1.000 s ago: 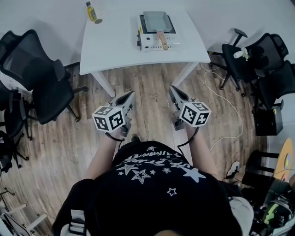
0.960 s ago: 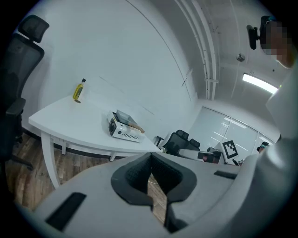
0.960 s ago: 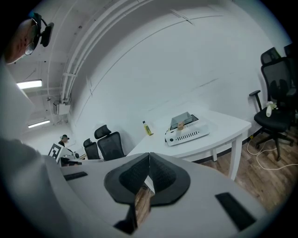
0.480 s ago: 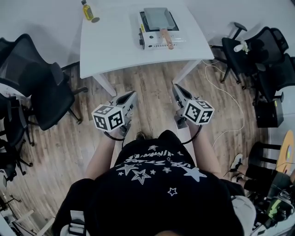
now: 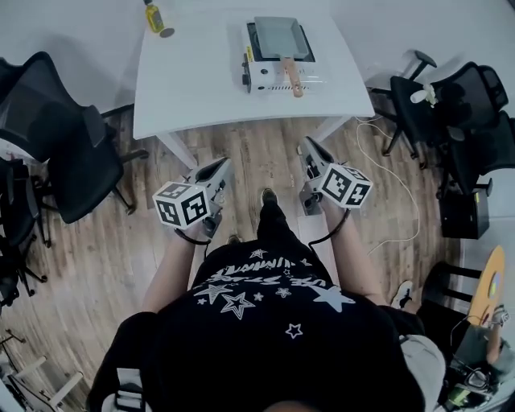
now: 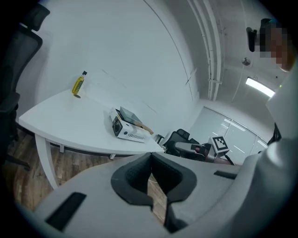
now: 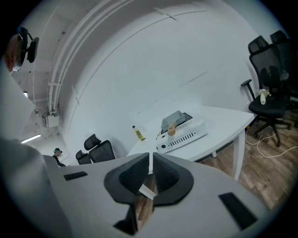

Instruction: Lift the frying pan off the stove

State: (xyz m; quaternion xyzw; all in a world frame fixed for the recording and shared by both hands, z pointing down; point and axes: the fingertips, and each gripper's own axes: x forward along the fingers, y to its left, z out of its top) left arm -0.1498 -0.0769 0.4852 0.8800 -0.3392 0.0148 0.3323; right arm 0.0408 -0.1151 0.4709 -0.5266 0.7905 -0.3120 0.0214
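The frying pan [image 5: 278, 36] is sat on the stove [image 5: 283, 74], with its handle pointed at the near edge of the white table [image 5: 193, 88]. A yellow bottle [image 5: 154, 18] is parked at the far left corner. The left gripper [image 5: 220, 166] and right gripper [image 5: 309, 148] are held well short of the table over the wood floor [image 5: 257, 149], both clamped tight with nothing gripped.

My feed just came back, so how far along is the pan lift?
Done: nothing yet; the frying pan sits on the stove on the table. In hand: left tool and right tool are shut, empty, over the floor, short of the table. Left: reach the handle, grip, lift.
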